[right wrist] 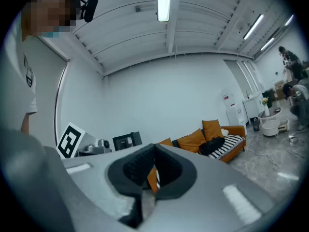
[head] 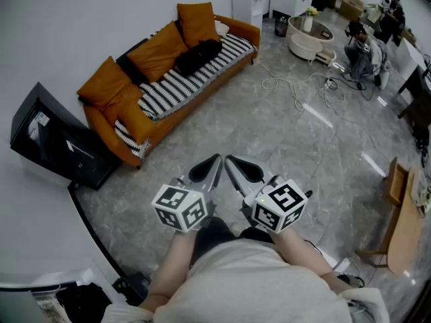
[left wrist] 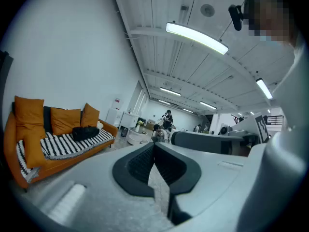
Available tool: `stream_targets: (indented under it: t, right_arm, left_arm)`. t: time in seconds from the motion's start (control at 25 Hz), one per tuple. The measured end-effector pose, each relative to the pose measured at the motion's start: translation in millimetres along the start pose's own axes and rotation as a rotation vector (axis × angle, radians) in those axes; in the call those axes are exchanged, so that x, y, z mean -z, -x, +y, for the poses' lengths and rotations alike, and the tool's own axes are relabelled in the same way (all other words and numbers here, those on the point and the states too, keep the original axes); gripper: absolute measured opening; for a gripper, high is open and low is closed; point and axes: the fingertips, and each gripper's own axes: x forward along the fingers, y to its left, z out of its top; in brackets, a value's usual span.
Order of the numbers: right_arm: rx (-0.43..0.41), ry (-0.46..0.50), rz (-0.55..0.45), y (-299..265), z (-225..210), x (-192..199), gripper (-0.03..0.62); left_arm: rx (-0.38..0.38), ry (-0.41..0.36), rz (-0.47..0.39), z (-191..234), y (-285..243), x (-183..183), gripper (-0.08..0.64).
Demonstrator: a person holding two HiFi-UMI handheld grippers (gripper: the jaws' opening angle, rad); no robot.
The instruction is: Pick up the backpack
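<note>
Head view: I've got both grippers out in front of my torso at about 6 o'clock, side by side and near each other, over the grey marble floor (head: pixel 283 133). Left gripper (head: pixel 217 159): fingers pressed together, nothing between them; its own view shows the dark pads meeting at the tip (left wrist: pixel 154 145). Right gripper (head: pixel 228 159): fingers also pressed together at the tip (right wrist: pixel 154 147), nothing pinched, only a sliver of background showing through the hollow behind the pads.

The backpack (head: pixel 199 54) is black and lies on the orange sofa (head: pixel 244 28) at about 11 o'clock from the grippers, well apart from both. It rests on a black-and-white striped throw (head: pixel 182 86) that covers the seat, just beside the orange cushions (head: pixel 158 51) and toward the sofa's far end. Left gripper view has the backpack (left wrist: pixel 85 132) at 9 o'clock; right gripper view has it (right wrist: pixel 212 145) at 3 o'clock.

Other stuff: a black box (head: pixel 57 140) against the wall at 9 o'clock, white cables (head: pixel 296 86) loose on the floor at 1 o'clock, a round white table (head: pixel 310 38) beyond them, a person (head: pixel 367 52) crouched near it, and a wooden chair (head: pixel 404 221) at 3 o'clock.
</note>
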Motion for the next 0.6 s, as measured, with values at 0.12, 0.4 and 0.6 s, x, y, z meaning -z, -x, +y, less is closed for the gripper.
stream_targets:
  t: [0.12, 0.4, 0.6]
  right_arm:
    - [0.017, 0.014, 0.000, -2, -7, -3, 0.003]
    - [0.033, 0.030, 0.020, -19, -14, 4, 0.003]
    - [-0.022, 0.008, 0.018, -34, -11, 7, 0.003]
  left_arm:
    - [-0.001, 0.014, -0.005, 3, -2, 2, 0.000]
    - [0.011, -0.007, 0.004, 18, -6, 0, 0.000]
    - [0.022, 0.020, -0.002, 26, -12, -2, 0.000]
